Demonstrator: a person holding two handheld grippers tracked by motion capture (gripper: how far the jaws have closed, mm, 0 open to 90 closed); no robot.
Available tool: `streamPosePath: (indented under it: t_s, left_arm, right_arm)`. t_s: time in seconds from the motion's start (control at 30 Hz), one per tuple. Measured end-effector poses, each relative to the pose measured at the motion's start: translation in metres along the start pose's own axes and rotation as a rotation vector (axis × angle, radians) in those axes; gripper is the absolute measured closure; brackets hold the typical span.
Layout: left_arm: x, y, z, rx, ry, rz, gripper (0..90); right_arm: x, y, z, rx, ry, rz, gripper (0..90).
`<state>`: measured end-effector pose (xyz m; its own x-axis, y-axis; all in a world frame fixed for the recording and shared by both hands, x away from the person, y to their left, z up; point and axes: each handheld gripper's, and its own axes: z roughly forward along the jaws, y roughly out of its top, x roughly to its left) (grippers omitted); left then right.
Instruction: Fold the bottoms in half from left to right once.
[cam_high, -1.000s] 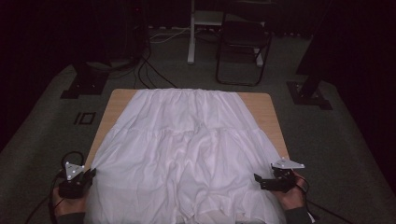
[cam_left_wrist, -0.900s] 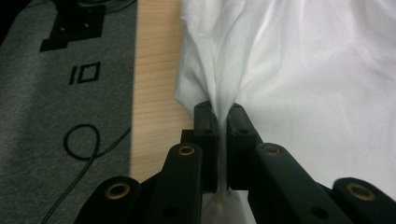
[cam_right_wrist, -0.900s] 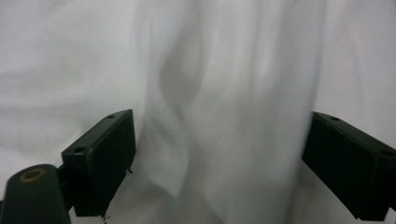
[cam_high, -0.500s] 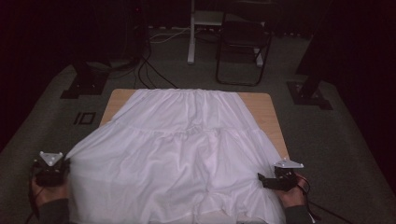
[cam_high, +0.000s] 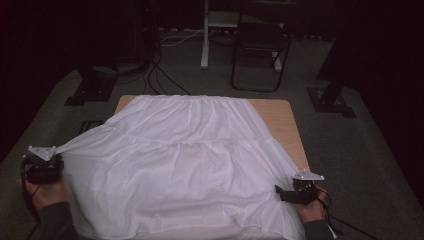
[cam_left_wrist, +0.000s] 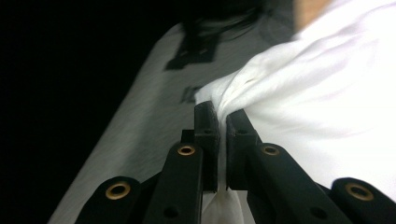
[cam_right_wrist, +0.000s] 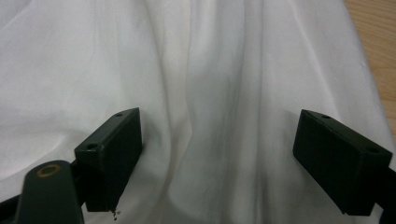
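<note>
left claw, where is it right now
In the high view the left claw sits at the lower left, off the wooden table's left edge, shut on a corner of the white cloth pulled out toward it.

Left gripper (cam_high: 56, 154) has swung out past the table's left edge, dragging the cloth (cam_high: 185, 165) corner with it; fabric behind its jaws now stretched taut, wrinkles flattened.

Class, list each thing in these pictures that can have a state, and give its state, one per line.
Left gripper: shut on the cloth's edge, pulling it off the table's side.
Right gripper: open, jaws wide over the cloth.
Cloth: spread over the table, wrinkled.
Table: mostly covered.
Chair: upright, unoccupied.
</note>
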<state>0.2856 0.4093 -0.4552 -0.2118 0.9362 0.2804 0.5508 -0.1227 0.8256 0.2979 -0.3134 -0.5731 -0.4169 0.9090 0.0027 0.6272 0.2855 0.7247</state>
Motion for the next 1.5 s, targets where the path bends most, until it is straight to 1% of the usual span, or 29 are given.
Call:
streamPosePath:
  t_s: [0.03,0.07,0.1,0.13,0.17,0.2,0.23,0.27,0.3,0.33,0.4,0.47,0.57,0.7,0.83,0.93,1.03,1.1,1.13,1.17,1.2,1.27,1.3,1.33,1.37,1.4,1.43,1.47,1.5]
  left_arm:
    - [0.000,0.000,0.000,0.000,0.000,0.000,86.1]
    - [-0.006,0.004,-0.008,-0.018,-0.028,0.014,86.1]
    - [-0.010,0.007,-0.015,-0.036,-0.057,0.020,86.0]
    - [-0.017,0.014,-0.027,-0.074,-0.115,0.022,86.0]
    - [-0.017,0.014,-0.027,-0.074,-0.115,0.022,86.0]
    - [-0.022,0.020,-0.036,-0.097,-0.158,0.022,86.0]
    - [-0.022,0.020,-0.036,-0.097,-0.158,0.022,86.0]
    - [-0.033,0.031,-0.053,-0.149,-0.248,0.031,86.0]
    - [-0.039,0.035,-0.060,-0.164,-0.282,0.041,85.9]
    - [-0.045,0.040,-0.065,-0.181,-0.316,0.049,85.9]
    - [-0.061,0.048,-0.075,-0.207,-0.383,0.073,85.9]
    - [-0.080,0.056,-0.083,-0.226,-0.451,0.114,85.9]
    - [-0.115,0.068,-0.091,-0.251,-0.557,0.171,85.9]
    - [-0.173,0.083,-0.091,-0.262,-0.681,0.230,85.9]
    - [-0.237,0.094,-0.092,-0.251,-0.828,0.290,85.9]
    - [-0.285,0.101,-0.105,-0.260,-0.955,0.342,85.9]
    - [-0.328,0.104,-0.121,-0.261,-1.086,0.389,86.0]
    - [-0.355,0.102,-0.127,-0.248,-1.148,0.421,85.9]
    - [-0.367,0.099,-0.128,-0.233,-1.165,0.442,85.9]
    - [-0.379,0.095,-0.128,-0.217,-1.170,0.465,85.8]
    - [-0.389,0.090,-0.125,-0.193,-1.174,0.481,85.6]
    - [-0.404,0.079,-0.115,-0.116,-1.213,0.478,84.1]
    - [-0.409,0.073,-0.108,-0.080,-1.240,0.465,82.2]
    - [-0.413,0.068,-0.101,-0.035,-1.271,0.454,76.9]
    - [-0.416,0.062,-0.096,0.004,-1.296,0.442,69.0]
    - [-0.417,0.058,-0.094,0.027,-1.304,0.442,63.6]
    - [-0.417,0.058,-0.094,0.027,-1.304,0.442,60.2]
    - [-0.414,0.053,-0.095,0.030,-1.320,0.435,60.2]
    - [-0.412,0.053,-0.096,0.029,-1.342,0.425,55.9]
  right_arm:
    - [0.000,0.000,0.000,0.000,0.000,0.000,15.2]
    - [0.001,0.001,0.000,0.002,-0.005,-0.004,16.1]
    - [0.004,0.002,-0.002,-0.003,-0.022,-0.014,18.6]
    - [0.013,0.008,-0.008,-0.042,-0.024,-0.042,21.2]
    - [0.013,0.008,-0.008,-0.042,-0.024,-0.042,21.2]
    - [0.016,0.011,-0.012,-0.057,-0.018,-0.051,22.6]
    - [0.016,0.011,-0.012,-0.057,-0.018,-0.051,22.6]
    - [0.023,0.016,-0.017,-0.085,-0.009,-0.069,24.7]
    - [0.040,0.028,-0.025,-0.130,0.010,-0.106,27.3]
    - [0.047,0.033,-0.026,-0.138,0.025,-0.125,27.2]
    - [0.064,0.040,-0.025,-0.144,0.045,-0.186,27.2]
    - [0.077,0.046,-0.023,-0.143,0.060,-0.227,27.1]
    - [0.087,0.051,-0.017,-0.143,0.087,-0.245,27.2]
    - [0.089,0.049,-0.005,-0.110,0.077,-0.242,28.3]
    - [0.084,0.044,0.001,-0.083,0.059,-0.248,30.9]
    - [0.078,0.042,0.002,-0.082,0.052,-0.222,33.5]
    - [0.071,0.040,0.002,-0.082,0.036,-0.194,36.1]
    - [0.067,0.040,0.000,-0.082,0.022,-0.171,38.0]
    - [0.064,0.039,-0.001,-0.085,0.017,-0.158,39.2]
    - [0.062,0.039,-0.001,-0.088,0.012,-0.147,40.1]
    - [0.059,0.039,-0.002,-0.092,0.012,-0.138,41.3]
    - [0.056,0.039,-0.005,-0.095,0.017,-0.120,43.8]
    - [0.055,0.039,-0.006,-0.097,0.014,-0.117,44.2]
    - [0.055,0.040,-0.007,-0.097,0.014,-0.111,44.5]
    - [0.054,0.040,-0.007,-0.099,0.015,-0.106,44.5]
    - [0.054,0.041,-0.008,-0.100,0.014,-0.099,44.5]
    - [0.054,0.041,-0.008,-0.100,0.014,-0.099,44.5]
    - [0.053,0.042,-0.008,-0.101,0.011,-0.095,44.4]
    - [0.053,0.043,-0.009,-0.106,0.010,-0.084,43.9]
